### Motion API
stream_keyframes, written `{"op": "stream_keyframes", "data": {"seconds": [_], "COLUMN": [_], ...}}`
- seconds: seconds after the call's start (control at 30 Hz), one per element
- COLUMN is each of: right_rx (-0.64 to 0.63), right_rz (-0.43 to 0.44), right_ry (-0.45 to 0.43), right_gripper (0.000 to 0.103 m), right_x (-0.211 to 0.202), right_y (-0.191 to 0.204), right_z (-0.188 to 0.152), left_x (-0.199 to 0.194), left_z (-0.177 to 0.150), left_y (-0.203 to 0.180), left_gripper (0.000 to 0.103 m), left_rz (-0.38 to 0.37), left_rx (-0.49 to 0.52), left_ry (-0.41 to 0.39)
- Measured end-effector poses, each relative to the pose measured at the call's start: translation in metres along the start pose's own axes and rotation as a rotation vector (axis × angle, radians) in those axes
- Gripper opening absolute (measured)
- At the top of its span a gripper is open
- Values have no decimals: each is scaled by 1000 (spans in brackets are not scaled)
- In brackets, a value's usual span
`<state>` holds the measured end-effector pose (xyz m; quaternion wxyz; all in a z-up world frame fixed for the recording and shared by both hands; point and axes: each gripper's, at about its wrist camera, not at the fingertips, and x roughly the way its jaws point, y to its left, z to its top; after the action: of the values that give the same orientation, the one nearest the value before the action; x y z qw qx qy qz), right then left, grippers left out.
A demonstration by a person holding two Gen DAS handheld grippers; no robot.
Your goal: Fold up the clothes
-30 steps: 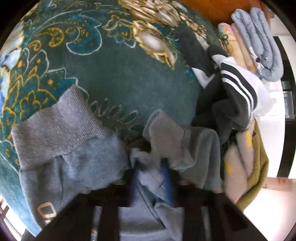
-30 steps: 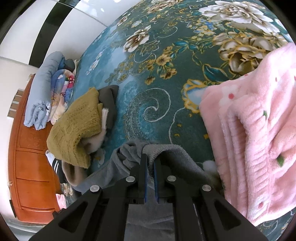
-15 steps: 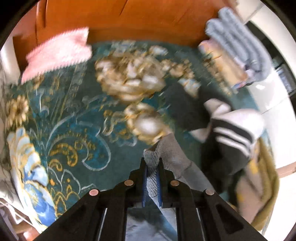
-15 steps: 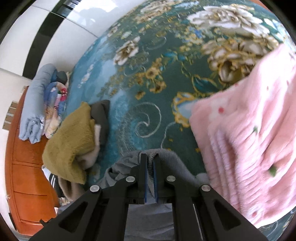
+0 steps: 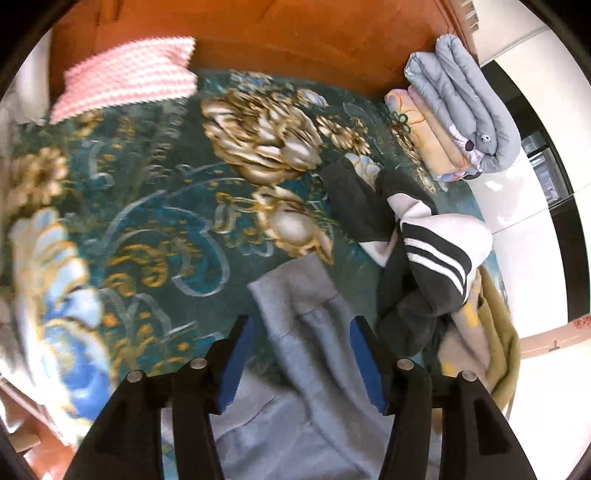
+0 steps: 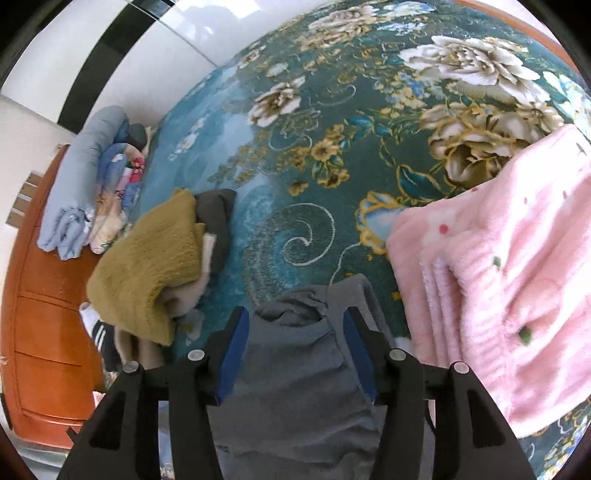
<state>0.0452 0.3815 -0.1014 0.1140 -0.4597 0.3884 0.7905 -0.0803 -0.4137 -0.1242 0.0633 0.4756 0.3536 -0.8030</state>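
A grey sweatshirt (image 5: pixel 310 354) lies on the teal flowered bedspread (image 5: pixel 155 221), its ribbed cuff end pointing away from me. My left gripper (image 5: pixel 301 332) is open, its blue pads on either side of the cloth, not gripping it. In the right wrist view the same grey garment (image 6: pixel 295 369) lies bunched under my right gripper (image 6: pixel 295 325), which is open with its jaws wide on either side of a fold.
A heap of clothes lies beside the garment: a black and white striped piece (image 5: pixel 432 254), an olive knit (image 6: pixel 147 266). A folded pink fleece (image 6: pixel 498 280) lies at the right. Rolled blue and floral quilts (image 5: pixel 461 110) and a pink pillow (image 5: pixel 129 81) lie by the orange headboard (image 5: pixel 295 33).
Both grippers were shut on the grey garment; both have now opened and let it go. The garment now lies on the bedspread.
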Motion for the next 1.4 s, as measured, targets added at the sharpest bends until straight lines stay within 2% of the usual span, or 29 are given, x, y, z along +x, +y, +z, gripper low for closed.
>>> {"op": "stream_keyframes", "data": {"seconds": [0.17,0.33,0.43,0.63,0.8,0.9,0.93,1.03,1.07,1.1,1.23,1.37,1.4], "right_rx": [-22,-93,-62,68,177,235,256,295,292,288,245,208,202], "right_rz": [51,25,4,-36,-2,-4,-1,24,33,40,51,108,129], "right_ry": [23,169,258,383,370,363,359,351,344,337,323,303,299], "right_gripper": [54,54,54,54,54,54,49,23,9,6,4,3,3], "right_x": [-29,-46,-54,-47,-18,-5,-2,5,4,3,-15,-57,-66], "right_y": [2,-9,-32,-80,-99,-105,-106,-104,-100,-96,-81,-68,-66], "right_z": [-25,-73,-107,-167,-183,-188,-190,-192,-191,-190,-184,-178,-177], "left_x": [-12,-2,6,13,16,17,18,15,12,9,-16,-61,-68], "left_z": [-28,-66,-84,-101,-111,-111,-112,-113,-113,-112,-103,-93,-89], "left_y": [29,58,68,78,81,82,83,85,85,84,78,76,75], "left_gripper": [58,58,57,53,45,32,26,11,9,9,7,6,6], "left_rz": [97,172,188,163,125,102,90,71,68,68,63,31,46], "left_rx": [7,-10,-20,-69,-108,-141,-156,-195,-200,-197,-185,-178,-173], "left_ry": [48,128,168,179,184,189,192,184,176,162,84,-3,-7]}}
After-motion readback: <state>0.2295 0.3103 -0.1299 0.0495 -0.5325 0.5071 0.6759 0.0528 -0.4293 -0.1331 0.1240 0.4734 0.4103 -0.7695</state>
